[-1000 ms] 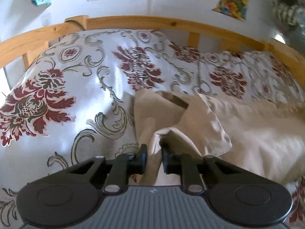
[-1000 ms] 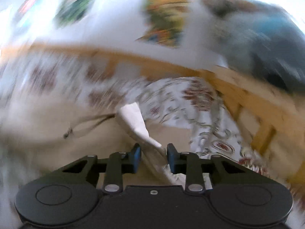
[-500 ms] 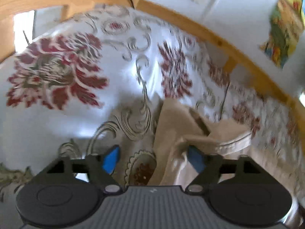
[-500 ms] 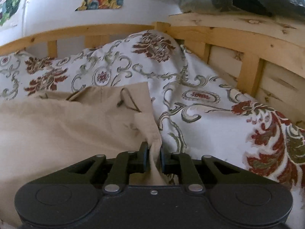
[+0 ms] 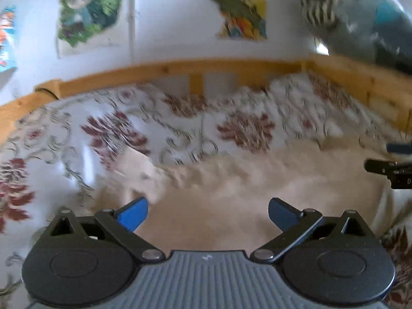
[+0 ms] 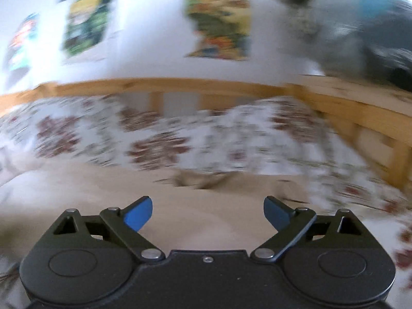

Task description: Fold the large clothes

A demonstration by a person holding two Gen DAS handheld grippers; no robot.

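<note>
A large beige garment [image 5: 231, 193] lies spread on the flowered bedspread [image 5: 116, 128], and both views are blurred by motion. My left gripper [image 5: 207, 213] hovers over the garment's left part; its jaws are opening wide and nothing sits between the blue pads. In the right wrist view the same beige garment [image 6: 180, 193] fills the foreground. My right gripper [image 6: 208, 212] hangs above it, jaws also opening wide, with no cloth between them. The right gripper's black tip [image 5: 391, 170] shows at the right edge of the left wrist view.
A wooden bed rail [image 5: 180, 69] curves round the back and right side [image 6: 360, 118] of the bed. Colourful pictures [image 5: 237, 7] hang on the white wall. A dark bundle of fabric [image 5: 373, 23] rests on the rail at the upper right.
Both grippers let go of the beige cloth and their jaws swung wide apart. Both views swung across the bed, and the garment now lies flatter under them.
</note>
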